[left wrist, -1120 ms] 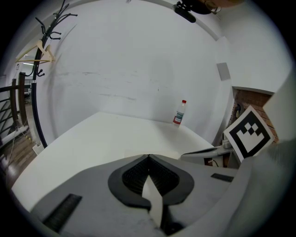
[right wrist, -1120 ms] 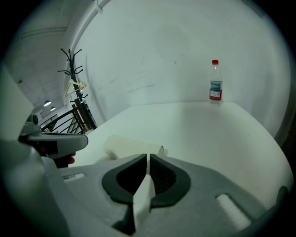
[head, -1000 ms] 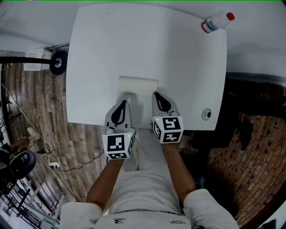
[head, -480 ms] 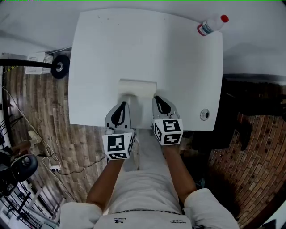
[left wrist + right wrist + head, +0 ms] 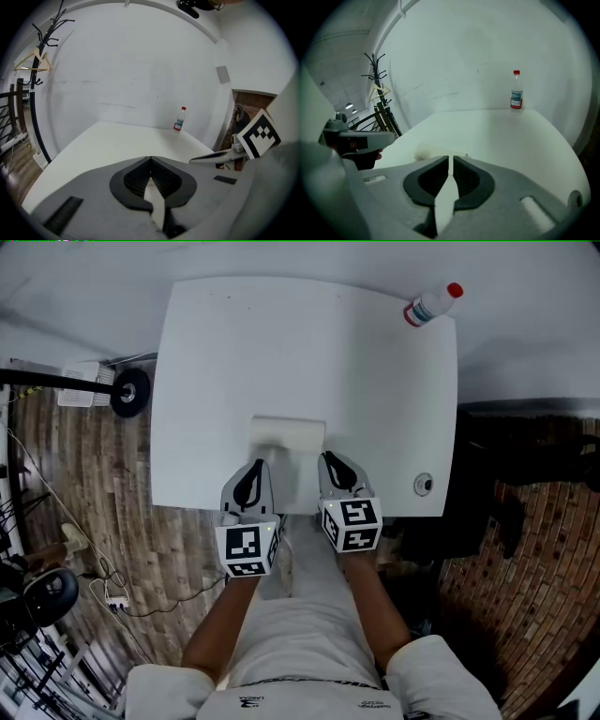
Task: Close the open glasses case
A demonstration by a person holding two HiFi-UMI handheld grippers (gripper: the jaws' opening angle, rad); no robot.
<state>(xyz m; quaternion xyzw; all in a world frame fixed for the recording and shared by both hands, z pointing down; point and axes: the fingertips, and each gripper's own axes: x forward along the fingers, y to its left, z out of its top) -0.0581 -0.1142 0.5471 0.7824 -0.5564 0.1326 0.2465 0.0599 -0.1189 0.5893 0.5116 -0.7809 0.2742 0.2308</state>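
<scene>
In the head view, two bare forearms reach up from the frame's bottom, the left forearm (image 5: 216, 620) from 7 o'clock and the right forearm (image 5: 377, 601) from 5 o'clock. Each hand holds a gripper pointing toward 12 o'clock, side by side and a little apart. The grey two-jaw left gripper (image 5: 251, 468) (image 5: 150, 159) has its black ribbed jaws together, tips touching. The matching right gripper (image 5: 336, 462) (image 5: 450, 158) has its jaws drawn in to a hairline slit. Each carries a black-and-white marker cube at its rear: left cube (image 5: 248, 547), right cube (image 5: 351, 524).
</scene>
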